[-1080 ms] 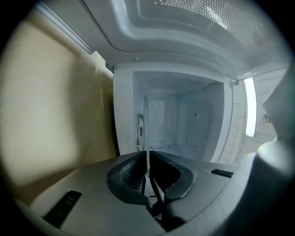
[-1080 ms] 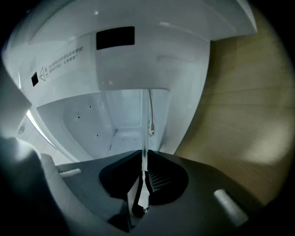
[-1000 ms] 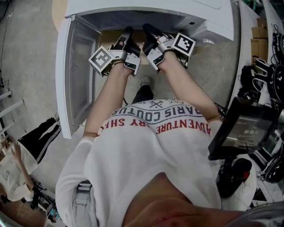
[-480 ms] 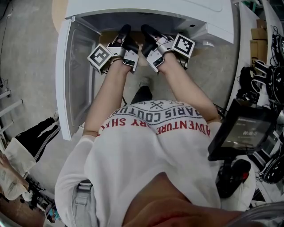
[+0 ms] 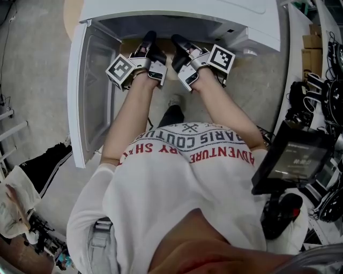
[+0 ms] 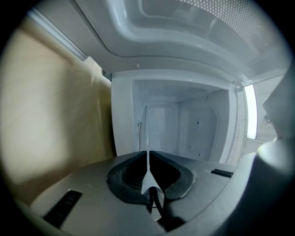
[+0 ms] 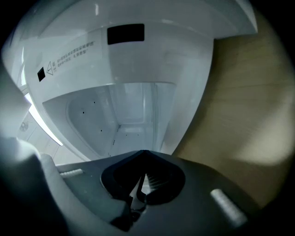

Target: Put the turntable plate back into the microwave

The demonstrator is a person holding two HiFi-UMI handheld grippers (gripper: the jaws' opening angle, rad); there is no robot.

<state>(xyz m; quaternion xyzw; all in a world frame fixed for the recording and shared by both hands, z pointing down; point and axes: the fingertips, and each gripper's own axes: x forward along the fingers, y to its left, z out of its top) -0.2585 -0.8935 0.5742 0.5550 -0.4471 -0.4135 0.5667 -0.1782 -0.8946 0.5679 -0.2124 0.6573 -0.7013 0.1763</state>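
The white microwave (image 5: 187, 10) stands with its door (image 5: 88, 91) swung open to the left. Both grippers reach side by side into its mouth: my left gripper (image 5: 149, 36) and my right gripper (image 5: 176, 38). Each is turned on its side. In the left gripper view, my left gripper (image 6: 147, 154) is shut on a thin clear edge, the glass turntable plate (image 6: 147, 167), seen edge-on. My right gripper (image 7: 144, 154) is shut on the same plate (image 7: 154, 115), which runs forward into the cavity (image 7: 120, 115). The plate is barely visible in the head view.
The microwave sits on a tan wooden surface (image 6: 55, 106), close beside the jaws. The perforated door (image 6: 221, 27) flanks the left gripper. A screen (image 5: 295, 155) and cables crowd the right. A person (image 5: 16, 198) is on the floor at lower left.
Both grippers have edged forward, deeper into the microwave's mouth, still side by side. The person at lower left has shifted.
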